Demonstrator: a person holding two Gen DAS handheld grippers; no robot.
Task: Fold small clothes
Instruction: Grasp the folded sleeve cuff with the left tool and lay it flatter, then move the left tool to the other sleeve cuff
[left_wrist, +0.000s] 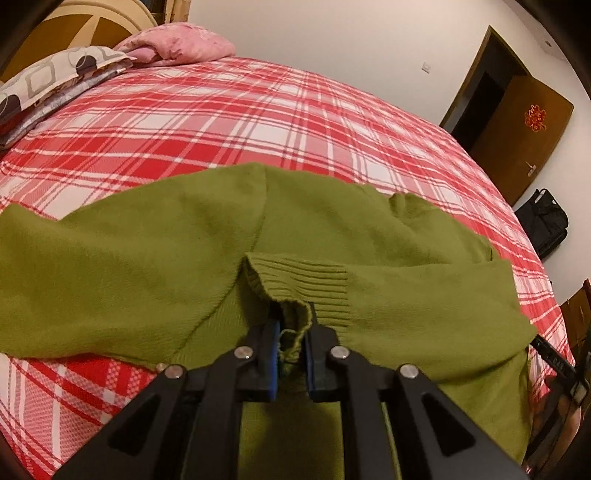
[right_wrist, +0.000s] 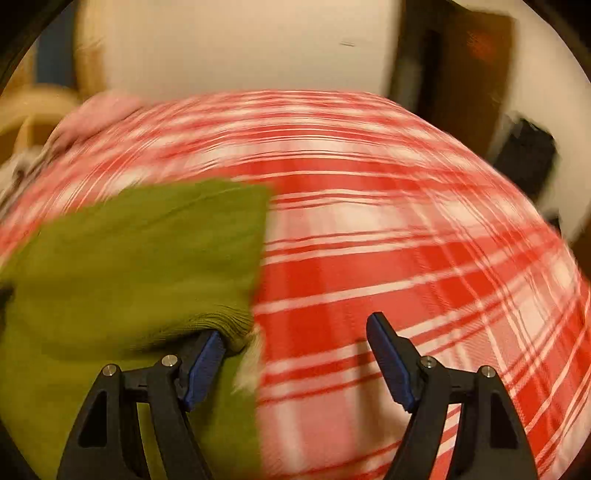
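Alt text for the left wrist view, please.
The left tongs pinch the ribbed cuff of a green sweater spread on a red plaid bed. Pillows lie at the head.

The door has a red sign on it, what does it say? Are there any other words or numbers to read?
Red sign on the brown door: a decorative emblem, too small to read.
Black strip at the right edge of the left wrist view: pale marks, too blurred to read.
Right wrist view: motion-blurred, no text to read.
Sweater and bedsheet: no words.
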